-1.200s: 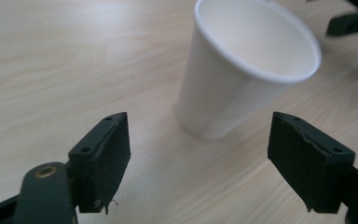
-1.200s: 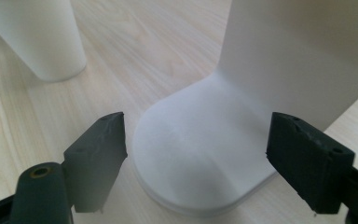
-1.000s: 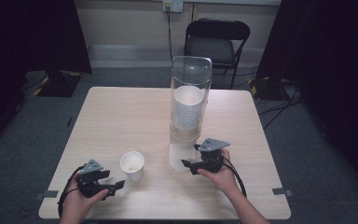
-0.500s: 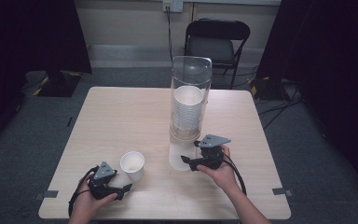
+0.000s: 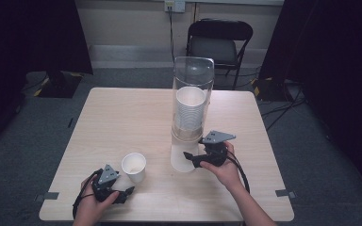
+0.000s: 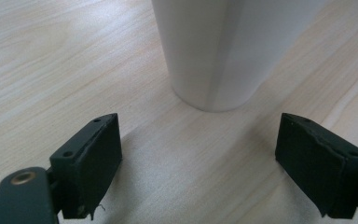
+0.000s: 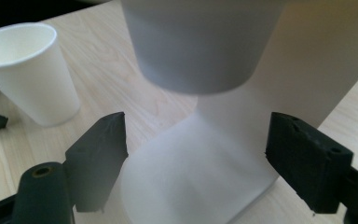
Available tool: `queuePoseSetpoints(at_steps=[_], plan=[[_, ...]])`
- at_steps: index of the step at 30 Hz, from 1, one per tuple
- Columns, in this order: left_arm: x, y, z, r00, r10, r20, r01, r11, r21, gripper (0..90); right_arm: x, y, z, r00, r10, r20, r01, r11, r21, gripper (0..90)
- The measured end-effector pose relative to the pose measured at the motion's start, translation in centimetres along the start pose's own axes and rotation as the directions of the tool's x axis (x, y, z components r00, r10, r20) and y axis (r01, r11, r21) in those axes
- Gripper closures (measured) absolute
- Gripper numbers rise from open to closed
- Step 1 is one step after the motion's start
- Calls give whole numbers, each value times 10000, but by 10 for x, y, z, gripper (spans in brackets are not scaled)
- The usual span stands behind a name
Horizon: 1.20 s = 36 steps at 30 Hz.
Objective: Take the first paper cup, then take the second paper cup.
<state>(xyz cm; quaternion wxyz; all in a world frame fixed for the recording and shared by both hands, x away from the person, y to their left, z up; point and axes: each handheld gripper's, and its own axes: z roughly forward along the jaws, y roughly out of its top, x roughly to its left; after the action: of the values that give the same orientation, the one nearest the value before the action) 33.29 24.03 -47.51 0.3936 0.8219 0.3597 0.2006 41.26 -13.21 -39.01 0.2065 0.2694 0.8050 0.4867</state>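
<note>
A white paper cup (image 5: 134,165) stands upright on the table near the front left. My left gripper (image 5: 128,193) lies just in front of it, open, and its jaws have just been opening. In the left gripper view the cup (image 6: 214,51) stands beyond the gripper (image 6: 198,135), with bare wood between the jaws. A clear cup dispenser (image 5: 193,80) holds a stack of cups (image 5: 190,110) over a white base (image 5: 181,160). My right gripper (image 5: 188,157) grips that base (image 7: 200,182) from the right. Its jaws press both sides, under the lowest cup (image 7: 196,46).
The wooden table (image 5: 122,117) has free room at the back left and along the right side. A black chair (image 5: 219,44) stands behind the far edge. In the right gripper view the loose cup (image 7: 23,70) stands to the left of the base.
My left gripper has shifted slightly right and back toward the front edge, leaving the cup standing free. The right gripper and the dispenser have not moved.
</note>
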Motion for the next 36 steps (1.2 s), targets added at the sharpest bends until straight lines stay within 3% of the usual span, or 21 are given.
queuePoseSetpoints(at_steps=[5,13,20,36], plan=[[0,0,0,10000,20,-7,-20,10000,0,139,0,14,-2,9997,180,-165,-186,9989,-420,195],[0,0,0,10000,21,-3,-21,10000,5,139,1,20,2,9995,252,-175,-262,9979,-589,192],[0,0,0,10000,0,-1,0,10000,-2,139,2,23,6,9986,486,-207,-505,9929,-1080,205],[0,0,0,10000,9,1,-9,10000,0,138,2,20,10,10000,54,56,-44,9844,-1758,340]])
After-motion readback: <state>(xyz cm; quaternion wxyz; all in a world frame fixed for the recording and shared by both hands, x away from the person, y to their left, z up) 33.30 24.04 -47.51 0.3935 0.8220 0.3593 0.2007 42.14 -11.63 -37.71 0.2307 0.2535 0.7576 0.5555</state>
